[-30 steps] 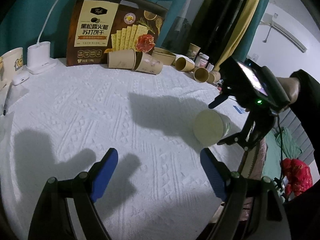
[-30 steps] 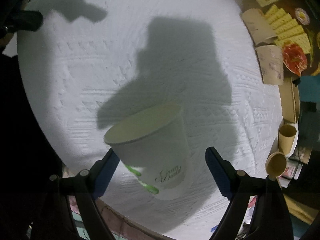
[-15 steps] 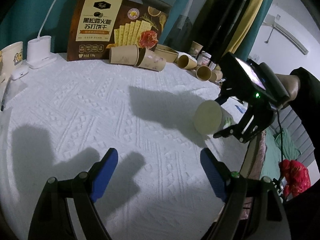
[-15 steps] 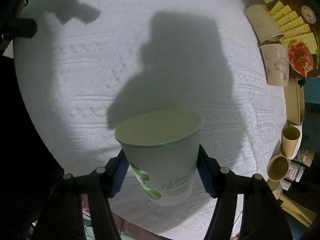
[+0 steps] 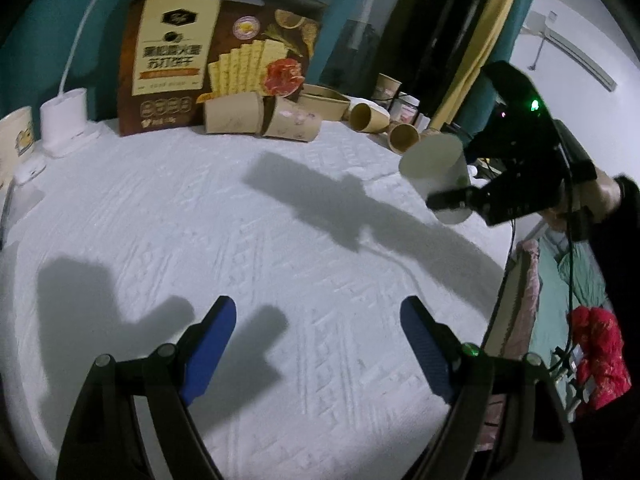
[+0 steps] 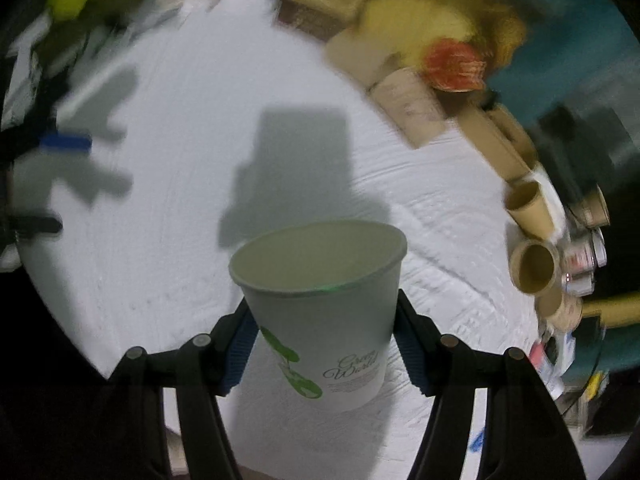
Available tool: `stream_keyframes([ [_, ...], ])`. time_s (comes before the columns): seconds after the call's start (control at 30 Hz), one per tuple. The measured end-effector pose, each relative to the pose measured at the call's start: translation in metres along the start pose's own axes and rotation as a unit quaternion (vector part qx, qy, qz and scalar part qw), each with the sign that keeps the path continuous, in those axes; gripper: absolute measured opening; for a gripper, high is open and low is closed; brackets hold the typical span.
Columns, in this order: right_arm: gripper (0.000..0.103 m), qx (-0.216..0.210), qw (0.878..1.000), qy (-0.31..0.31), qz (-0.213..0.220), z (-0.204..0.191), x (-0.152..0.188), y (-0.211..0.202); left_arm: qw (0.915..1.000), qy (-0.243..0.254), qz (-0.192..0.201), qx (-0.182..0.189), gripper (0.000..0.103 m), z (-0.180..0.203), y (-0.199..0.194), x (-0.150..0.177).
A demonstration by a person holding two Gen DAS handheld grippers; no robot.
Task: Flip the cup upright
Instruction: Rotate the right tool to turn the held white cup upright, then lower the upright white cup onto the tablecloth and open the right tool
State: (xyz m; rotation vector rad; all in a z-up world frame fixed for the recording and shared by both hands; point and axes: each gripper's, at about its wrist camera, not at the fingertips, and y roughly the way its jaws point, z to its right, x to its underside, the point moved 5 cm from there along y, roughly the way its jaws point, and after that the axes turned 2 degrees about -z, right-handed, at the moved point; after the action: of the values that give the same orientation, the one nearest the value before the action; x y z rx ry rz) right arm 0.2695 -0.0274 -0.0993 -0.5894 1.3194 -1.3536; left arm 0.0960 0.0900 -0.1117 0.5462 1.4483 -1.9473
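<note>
Both claws show from the left wrist view: the left claw (image 5: 316, 340) hangs wide apart and empty over the white surface (image 5: 224, 216), while the right claw (image 5: 456, 200) out at the right edge grips the cup (image 5: 436, 168) in the air, well clear of the cloth and tilted. Brown paper cups (image 5: 236, 114) lie before the cracker box (image 5: 216, 56), well apart from it.

From the right wrist view, the right claw (image 6: 324, 340) is closed on the cup (image 6: 320, 300) at mid wall, blue pads (image 6: 238, 350) pressing both sides, mouth up and toward the lens's far side. To finish well, I judge it should level the rim, lower until the base sits flat, then ease apart without crushing the thin paper wall.
</note>
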Motion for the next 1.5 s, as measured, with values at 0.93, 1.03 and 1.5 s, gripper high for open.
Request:
stream_keyframes([
  [0.93,0.061,0.100,0.872,0.372,0.302,0.023,0.104,-0.050,0.9996,0.028,-0.006,-0.002,0.084,0.027,0.020,-0.036],
  [1.03,0.061,0.084,0.872,0.381,0.296,0.012,0.105,-0.030,0.9996,0.020,-0.015,-0.011,0.084,0.022,0.025,-0.032],
  [1.5,0.061,0.026,0.880,0.382,0.279,-0.019,0.088,0.016,0.9995,0.004,-0.021,-0.023,0.084,0.010,0.026,-0.022],
])
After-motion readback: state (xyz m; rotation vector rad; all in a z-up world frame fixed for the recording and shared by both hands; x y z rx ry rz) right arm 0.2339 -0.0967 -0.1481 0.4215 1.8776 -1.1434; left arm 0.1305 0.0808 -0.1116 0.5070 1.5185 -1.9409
